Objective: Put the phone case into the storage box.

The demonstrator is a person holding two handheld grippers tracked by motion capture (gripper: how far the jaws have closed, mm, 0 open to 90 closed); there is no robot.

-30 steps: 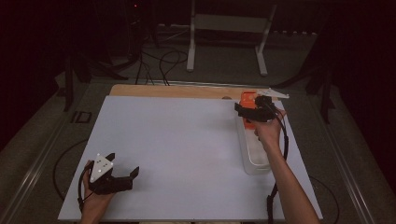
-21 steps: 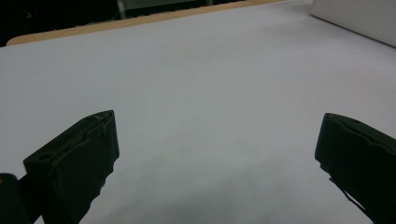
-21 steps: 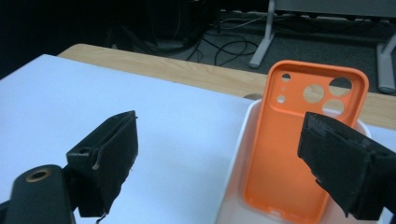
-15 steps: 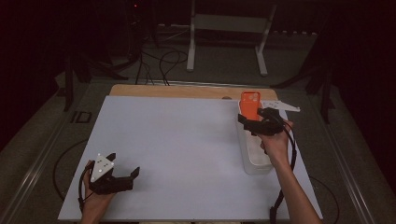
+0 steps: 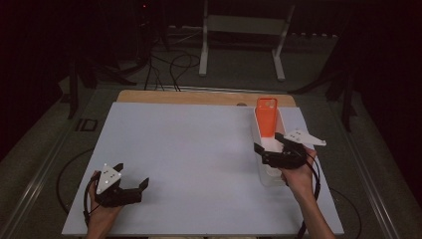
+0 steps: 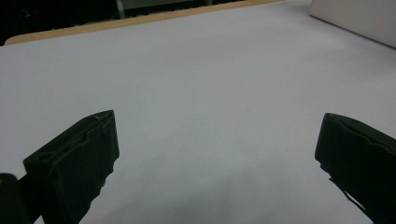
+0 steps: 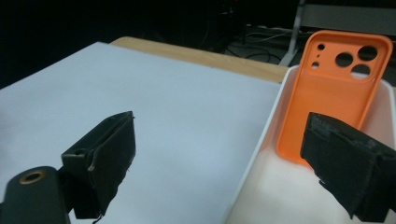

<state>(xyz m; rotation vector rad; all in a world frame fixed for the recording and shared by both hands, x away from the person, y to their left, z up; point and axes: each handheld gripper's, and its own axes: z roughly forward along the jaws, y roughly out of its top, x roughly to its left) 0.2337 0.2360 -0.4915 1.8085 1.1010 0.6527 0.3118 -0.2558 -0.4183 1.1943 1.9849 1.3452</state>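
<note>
Fingers on right gripper (image 5: 268, 148) spread wide, empty, over white bin (image 5: 269, 175) where orange phone case (image 5: 266, 117) leans on the far wall; left gripper (image 5: 132, 183) also spread, parked, probably idle.

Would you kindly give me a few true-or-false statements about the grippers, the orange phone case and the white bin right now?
1. The orange phone case stands in the white bin. True.
2. The right gripper clamps the case. False: its jaws are open and hold nothing.
3. The left gripper is open over the bare white table. True.
4. The case lies flat on the table. False: it stands upright, leaning at the bin's far end.
</note>
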